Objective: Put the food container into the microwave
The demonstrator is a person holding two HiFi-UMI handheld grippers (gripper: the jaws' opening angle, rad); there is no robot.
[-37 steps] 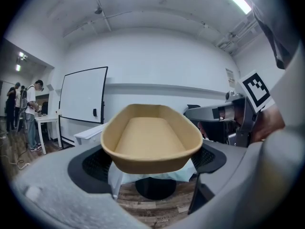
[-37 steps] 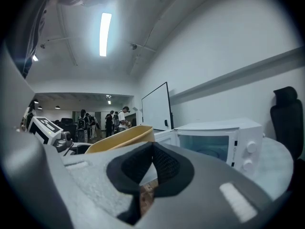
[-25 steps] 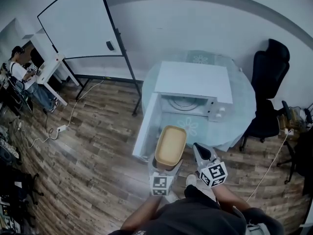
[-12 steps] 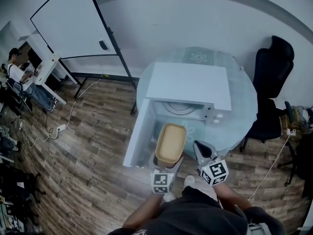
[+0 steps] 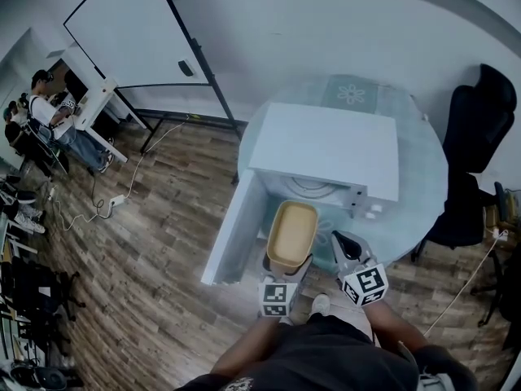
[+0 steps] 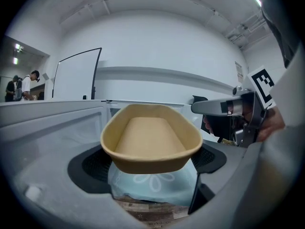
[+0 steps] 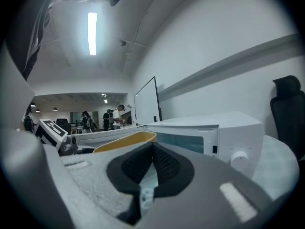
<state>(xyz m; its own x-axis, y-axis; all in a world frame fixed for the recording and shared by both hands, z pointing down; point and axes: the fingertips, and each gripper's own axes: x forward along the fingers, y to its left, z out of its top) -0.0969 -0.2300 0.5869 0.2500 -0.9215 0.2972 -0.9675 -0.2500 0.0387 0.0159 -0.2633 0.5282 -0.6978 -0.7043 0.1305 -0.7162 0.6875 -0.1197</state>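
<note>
A tan, empty food container [image 5: 292, 234] hangs in front of the white microwave [image 5: 330, 149], just short of its open cavity [image 5: 312, 187]. My left gripper [image 5: 286, 268] is shut on the container's near end, and in the left gripper view the container [image 6: 150, 136] fills the space between the black pads [image 6: 93, 166]. My right gripper [image 5: 343, 243] hovers beside it to the right, shut and holding nothing. In the right gripper view the right gripper [image 7: 152, 154] has its pads pressed together, with the container rim [image 7: 127, 140] at left and the microwave [image 7: 215, 131] ahead.
The microwave door [image 5: 235, 227] swings out to the left. The microwave stands on a round glass table [image 5: 423, 182]. A black office chair [image 5: 480, 116] is at right and a whiteboard on a stand [image 5: 130, 35] at back left. People sit at a desk [image 5: 89, 104] far left. A cable [image 5: 114, 200] lies on the wood floor.
The container in my left gripper has moved closer to the microwave's open front. The right gripper has kept pace beside it, still shut.
</note>
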